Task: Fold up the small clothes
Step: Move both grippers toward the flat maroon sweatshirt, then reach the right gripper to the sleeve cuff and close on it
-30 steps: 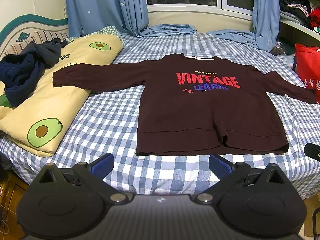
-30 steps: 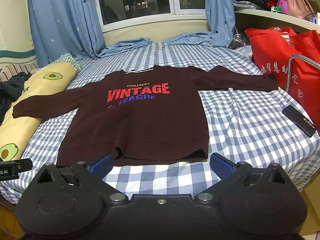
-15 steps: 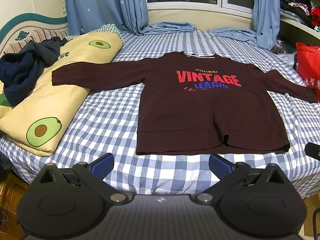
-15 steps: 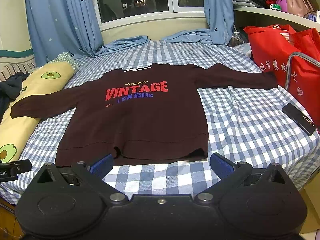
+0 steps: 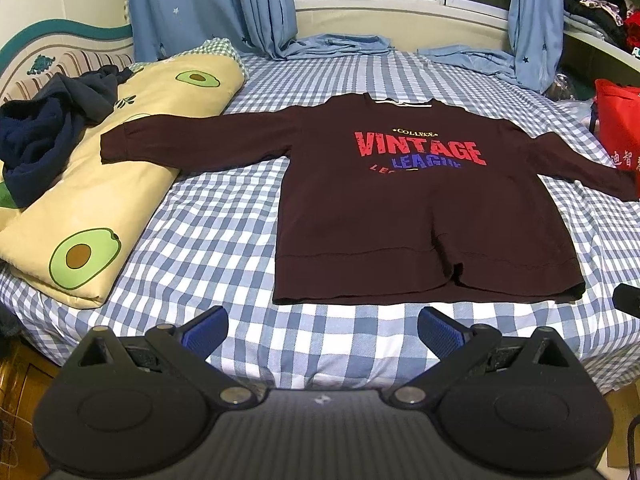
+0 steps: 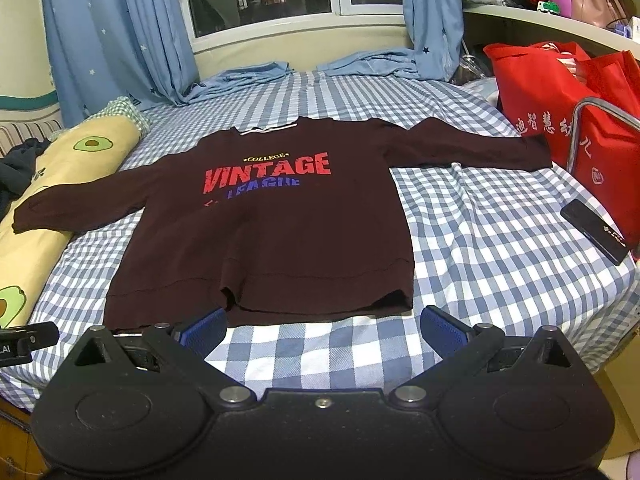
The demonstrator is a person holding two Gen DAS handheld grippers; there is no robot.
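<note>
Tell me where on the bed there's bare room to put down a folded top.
Bare checked sheet lies between the avocado pillow and the maroon sweatshirt, below its sleeve. Another patch sits between the sweatshirt and the black phone. A strip runs along the near edge. The red bags crowd the right side.

We look from both wrists, low at the bed's (image 5: 224, 240) near edge, toward the window, sharing the sweatshirt (image 5: 400, 216).
</note>
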